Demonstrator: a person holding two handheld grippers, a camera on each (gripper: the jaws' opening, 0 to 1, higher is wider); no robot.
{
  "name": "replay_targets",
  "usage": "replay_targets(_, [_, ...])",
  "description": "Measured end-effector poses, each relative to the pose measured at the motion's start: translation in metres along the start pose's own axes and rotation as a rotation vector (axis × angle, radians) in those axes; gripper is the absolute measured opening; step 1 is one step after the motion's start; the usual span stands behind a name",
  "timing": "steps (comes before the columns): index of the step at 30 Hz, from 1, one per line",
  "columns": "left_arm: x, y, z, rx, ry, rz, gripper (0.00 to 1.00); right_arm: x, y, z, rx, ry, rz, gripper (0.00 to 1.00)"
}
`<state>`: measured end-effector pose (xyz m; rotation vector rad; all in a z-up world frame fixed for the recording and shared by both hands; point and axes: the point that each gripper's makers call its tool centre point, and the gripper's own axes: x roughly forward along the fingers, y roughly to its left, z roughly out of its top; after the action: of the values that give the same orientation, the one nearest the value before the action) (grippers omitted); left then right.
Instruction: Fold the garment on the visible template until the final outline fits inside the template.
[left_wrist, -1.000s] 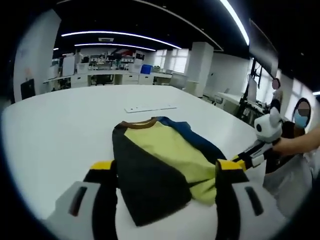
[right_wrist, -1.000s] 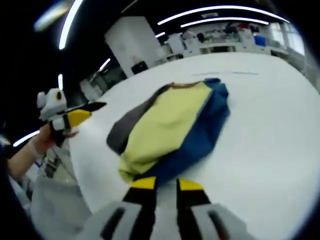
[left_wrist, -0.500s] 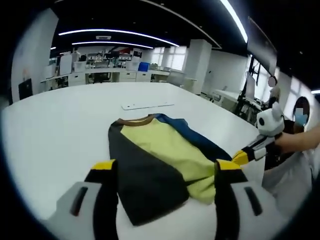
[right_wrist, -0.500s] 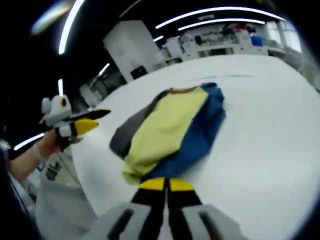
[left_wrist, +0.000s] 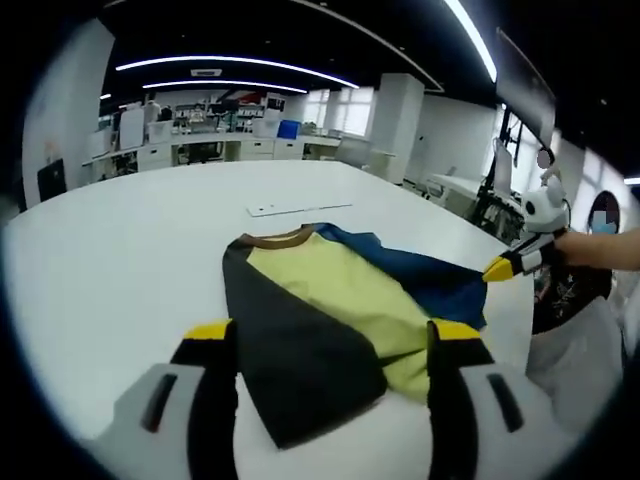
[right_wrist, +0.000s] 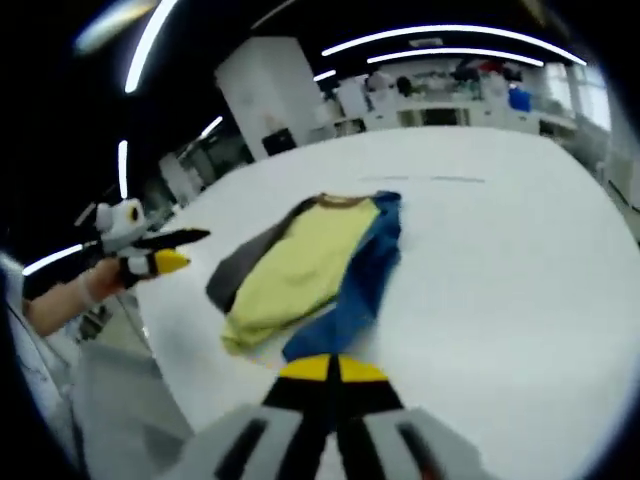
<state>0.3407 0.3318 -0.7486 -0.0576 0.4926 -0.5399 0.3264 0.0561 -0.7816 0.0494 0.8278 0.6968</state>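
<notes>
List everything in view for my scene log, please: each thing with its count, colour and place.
garment: one, yellow, dark grey and blue with a brown collar, lying on the table, its blue edge pulled out sideways
table: one, white, under the garment
flat strip: one, white, on the table beyond the collar
desks and shelves: several, pale, far background
left gripper: one, black and yellow, open, over the garment's near edge
right gripper: one, black and yellow, shut on the garment's blue edge
</notes>
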Motion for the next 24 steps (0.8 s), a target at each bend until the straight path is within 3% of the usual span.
replay_targets(12, [0.009,0.011,-0.002,0.001,0.023,0.008,0.73,-0.016,-0.085,0.009,-0.061,0.099,-0.111,0.0])
replay_targets(24, [0.021,0.014,0.002,-0.012,0.02,-0.012,0.73,-0.008,-0.171,0.021,-0.111,0.214,-0.234,0.0])
